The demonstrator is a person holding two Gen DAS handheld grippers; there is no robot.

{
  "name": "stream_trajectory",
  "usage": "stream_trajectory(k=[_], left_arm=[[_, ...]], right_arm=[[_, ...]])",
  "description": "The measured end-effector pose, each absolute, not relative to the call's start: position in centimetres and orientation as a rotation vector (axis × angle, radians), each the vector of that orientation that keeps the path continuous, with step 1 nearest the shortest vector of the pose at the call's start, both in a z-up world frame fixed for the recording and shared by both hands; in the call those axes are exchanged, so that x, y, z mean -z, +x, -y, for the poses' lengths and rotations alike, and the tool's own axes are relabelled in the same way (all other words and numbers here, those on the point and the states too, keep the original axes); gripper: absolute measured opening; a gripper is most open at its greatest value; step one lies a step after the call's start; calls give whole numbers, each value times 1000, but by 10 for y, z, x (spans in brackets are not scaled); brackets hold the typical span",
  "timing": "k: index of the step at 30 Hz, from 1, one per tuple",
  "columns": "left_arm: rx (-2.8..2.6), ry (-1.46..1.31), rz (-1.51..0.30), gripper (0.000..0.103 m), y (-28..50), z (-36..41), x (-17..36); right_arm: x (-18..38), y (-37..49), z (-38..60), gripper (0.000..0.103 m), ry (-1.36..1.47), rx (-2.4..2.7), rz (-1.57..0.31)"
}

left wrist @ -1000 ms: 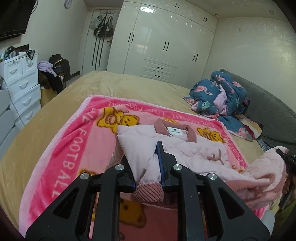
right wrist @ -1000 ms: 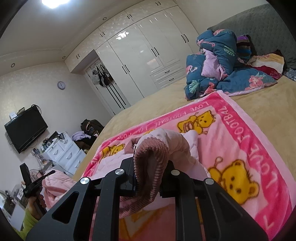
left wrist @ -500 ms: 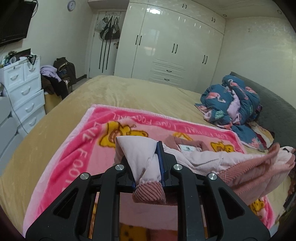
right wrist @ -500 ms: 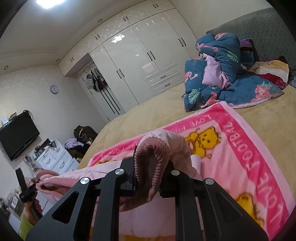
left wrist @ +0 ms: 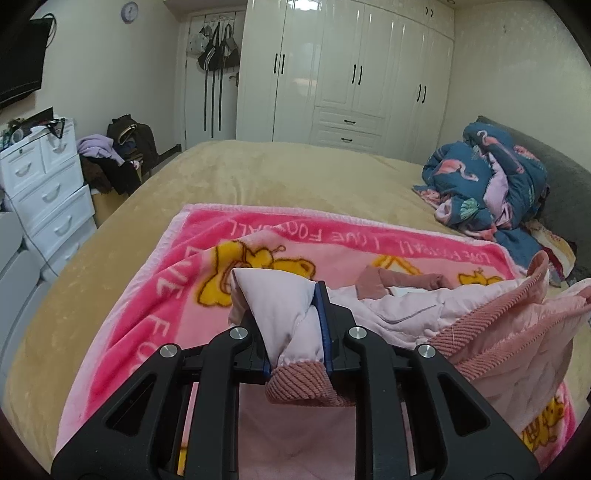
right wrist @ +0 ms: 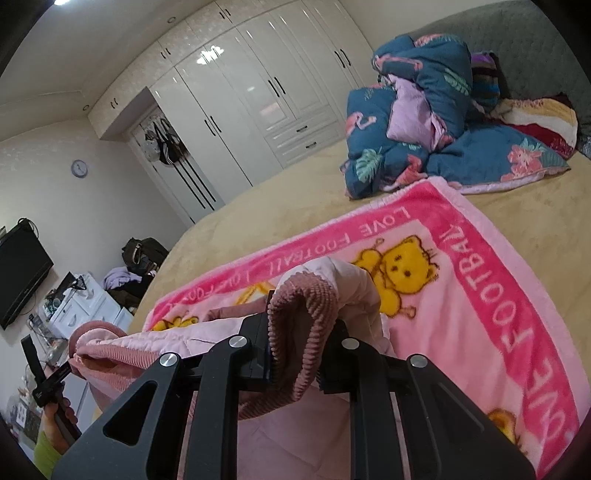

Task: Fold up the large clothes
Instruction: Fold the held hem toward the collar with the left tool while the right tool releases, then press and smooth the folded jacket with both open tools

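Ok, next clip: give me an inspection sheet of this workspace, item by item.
Surface: tan bed with a pink teddy-bear blanket spread on it.
Job's things: pink quilted jacket lifted by its ribbed hem, collar end towards the far side of the blanket.
Clutter: blue flamingo-print quilt bundled near the grey headboard; clothes and bags heaped beside the white drawer unit.
Grippers: left gripper and right gripper each clamped on the jacket.
Cables: a cord hangs down beside the drawer unit.
Surroundings: white wardrobe, wall clock, wall TV, bags hung by the door.
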State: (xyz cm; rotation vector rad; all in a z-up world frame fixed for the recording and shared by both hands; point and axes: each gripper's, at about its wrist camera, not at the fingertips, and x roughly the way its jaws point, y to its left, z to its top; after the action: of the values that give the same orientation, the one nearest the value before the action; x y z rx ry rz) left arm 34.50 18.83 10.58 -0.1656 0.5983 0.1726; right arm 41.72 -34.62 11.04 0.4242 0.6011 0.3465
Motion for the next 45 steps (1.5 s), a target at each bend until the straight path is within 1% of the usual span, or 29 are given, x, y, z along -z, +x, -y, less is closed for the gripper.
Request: stream_trajectory(k=[2,5,7,8,9,10,12,15,20,23,25,26,27,28,29,32,35,40,42,45], left_arm=[[-175,-170,-611,13,351,-191,-100],[-178,-180,-636,13,362,-194,-89],[-177,-182,-645,13,368,-195,-84],[-177,-180,-648,13,370,-195,-82],[-178,-177,-652,13,373,-195,-79],[-180,-174,-656,14,376,-195,-78],[-180,-178,-660,14,379,-195,-74],[-185,-179,-680,16,389,-196,-65],[-194,-207,-711,18,403,-199,-50],[-170,-246,-707,26,401,-201,-53],[-144,-253,-694,36,396,-200,-59],[-119,-264,-680,51,392,-199,-63],[-98,-270,-659,70,386,-199,-69],[-101,-258,-641,81,383,-196,-73],[-150,-203,-609,95,376,-192,-79],[-168,-112,-553,94,356,-187,-88],[-190,-95,-570,94,341,-195,-79],[-171,-127,-683,94,318,-220,-28],[-119,-199,-737,94,313,-232,-5],[-66,-277,-762,94,305,-241,17]], right_arm=[[-101,427,347,17,453,-354,-623],[-92,436,350,27,514,-393,-651],[-89,437,351,44,537,-411,-648],[-89,436,351,49,533,-413,-640],[-91,433,349,61,523,-413,-629],[-93,428,347,69,495,-406,-610],[-94,422,344,71,451,-412,-594],[-83,417,330,77,341,-422,-630],[-45,414,303,78,155,-393,-749],[-27,413,298,78,120,-370,-781],[-22,411,297,80,103,-355,-774],[-20,410,297,81,95,-345,-765],[-20,409,299,84,93,-337,-757],[-18,408,300,85,92,-324,-749],[-18,408,302,85,92,-319,-748],[-16,408,310,87,96,-310,-753],[-14,403,316,88,83,-303,-759],[-6,392,326,88,76,-316,-769],[1,388,330,88,88,-327,-785],[9,384,333,88,109,-337,-802]])
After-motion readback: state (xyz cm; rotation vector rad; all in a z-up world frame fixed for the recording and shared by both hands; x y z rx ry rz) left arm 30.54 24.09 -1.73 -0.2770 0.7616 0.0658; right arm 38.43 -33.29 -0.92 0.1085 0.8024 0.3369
